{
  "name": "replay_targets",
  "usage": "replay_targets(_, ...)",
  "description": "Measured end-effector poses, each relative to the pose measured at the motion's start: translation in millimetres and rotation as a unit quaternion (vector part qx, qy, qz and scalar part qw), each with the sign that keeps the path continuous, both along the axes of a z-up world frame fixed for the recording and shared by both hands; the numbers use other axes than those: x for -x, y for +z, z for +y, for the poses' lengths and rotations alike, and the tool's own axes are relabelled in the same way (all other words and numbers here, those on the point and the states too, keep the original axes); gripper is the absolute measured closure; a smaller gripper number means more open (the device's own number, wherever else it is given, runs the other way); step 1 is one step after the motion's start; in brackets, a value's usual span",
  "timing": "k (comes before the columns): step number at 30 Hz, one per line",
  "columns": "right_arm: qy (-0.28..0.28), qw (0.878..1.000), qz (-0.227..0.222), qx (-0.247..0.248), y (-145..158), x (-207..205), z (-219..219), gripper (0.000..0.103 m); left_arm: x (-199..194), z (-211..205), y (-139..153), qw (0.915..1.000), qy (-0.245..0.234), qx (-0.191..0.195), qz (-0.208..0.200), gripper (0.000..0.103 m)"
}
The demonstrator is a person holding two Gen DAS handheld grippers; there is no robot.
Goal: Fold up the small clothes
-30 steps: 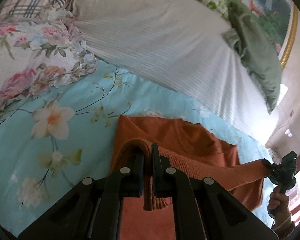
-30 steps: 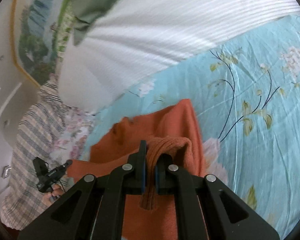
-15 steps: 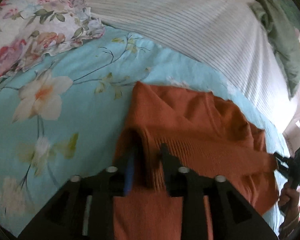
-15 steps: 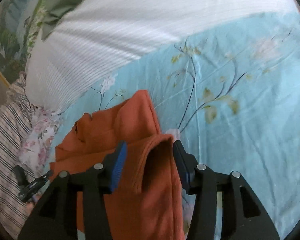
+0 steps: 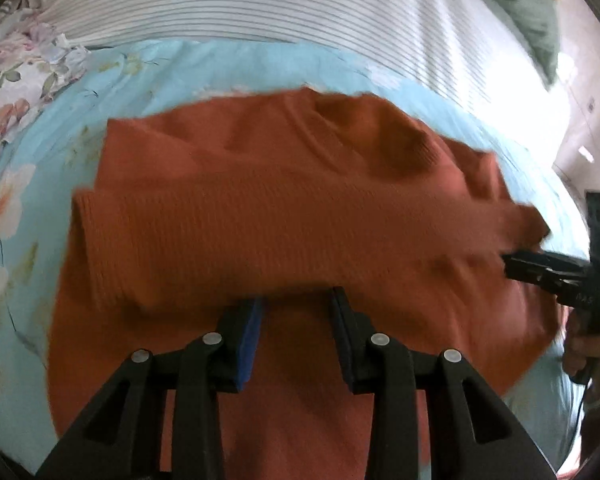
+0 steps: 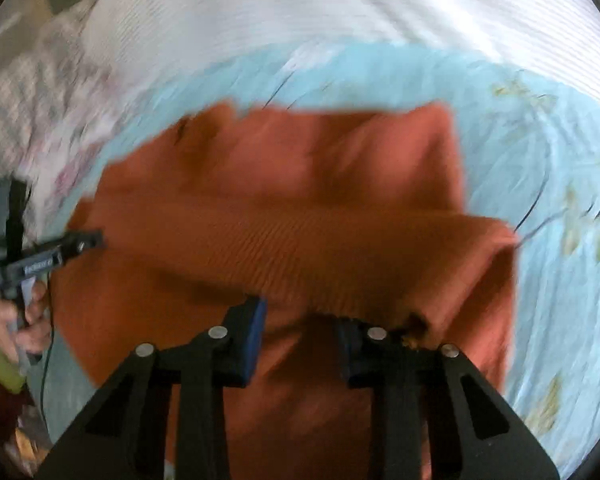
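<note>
— Where is the sweater (image 5: pixel 284 216)?

— Your orange sweater lies on the blue sheet (image 5: pixel 112 80) with flowers on it. In the left view it fills the middle. A ribbed edge is folded over and runs across from 9 o'clock to 3 o'clock. The same sweater (image 6: pixel 284 216) fills the middle of the right view too, and the fold sits just past your claw tips.

— What is my left claw (image 5: pixel 296 304) doing?

— Your left claw is spread wide. Nothing is between its fingers. The tips sit just at the near side of the folded edge. You can see the blue pad on one finger.

— And my right claw (image 6: pixel 300 312)?

— Your right claw is wide too and holds nothing. The cloth edge hangs over the tip of one finger. I cannot tell if it rests on it. The picture is blurry.

— Can each claw see the other?

— Yes. In the left view your right claw (image 5: pixel 540 268) is at 3 o'clock, at the sweater's side. In the right view your left claw (image 6: pixel 60 248) is at 9 o'clock, by the other side.

— What is around the sheet?

— A white striped blanket (image 5: pixel 300 4) lies at 12 o'clock. A flowery pillow (image 5: pixel 16 76) is at 10 o'clock in the left view.
</note>
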State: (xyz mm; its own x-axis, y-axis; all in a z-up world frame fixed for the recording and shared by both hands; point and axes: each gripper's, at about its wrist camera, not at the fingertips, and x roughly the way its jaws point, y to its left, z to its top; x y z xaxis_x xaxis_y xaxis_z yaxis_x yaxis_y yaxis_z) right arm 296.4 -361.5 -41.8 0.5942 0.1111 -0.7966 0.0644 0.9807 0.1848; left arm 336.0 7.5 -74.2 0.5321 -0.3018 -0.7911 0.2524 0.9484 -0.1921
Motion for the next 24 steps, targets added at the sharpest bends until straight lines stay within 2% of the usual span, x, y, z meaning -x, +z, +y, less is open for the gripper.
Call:
replay_targets(3,-0.06,0.997,-0.04,-0.015,13,-14,-29,0.072,-31,12,11,0.9994,0.034,-0.001,-0.01,0.069)
replay_targets(6,-0.106,0.992,-0.072,-0.015,31,-22,-50,0.072,-59,29,23,0.9949,0.095,-0.013,-0.031,0.068)
replay_targets(9,-0.125,0.988,-0.081,-0.027,42,-11,-56,0.071,-76,56,30,0.9887,0.146,0.005,-0.034,0.066)
replay_targets(11,-0.119,0.988,-0.089,-0.034,46,4,-50,0.071,-73,67,33,0.9873,0.154,0.025,-0.029,0.066)
replay_targets(15,-0.095,0.991,-0.084,-0.045,43,34,-26,0.07,-29,72,34,0.9869,0.153,0.027,-0.042,0.06)
replay_targets(19,-0.075,0.992,-0.074,-0.069,29,63,2,0.069,24,71,26,0.987,0.143,0.063,-0.036,0.058)
replay_targets(24,-0.067,0.99,-0.063,-0.103,14,94,25,0.069,92,76,16,0.9803,0.165,0.104,-0.028,0.052)
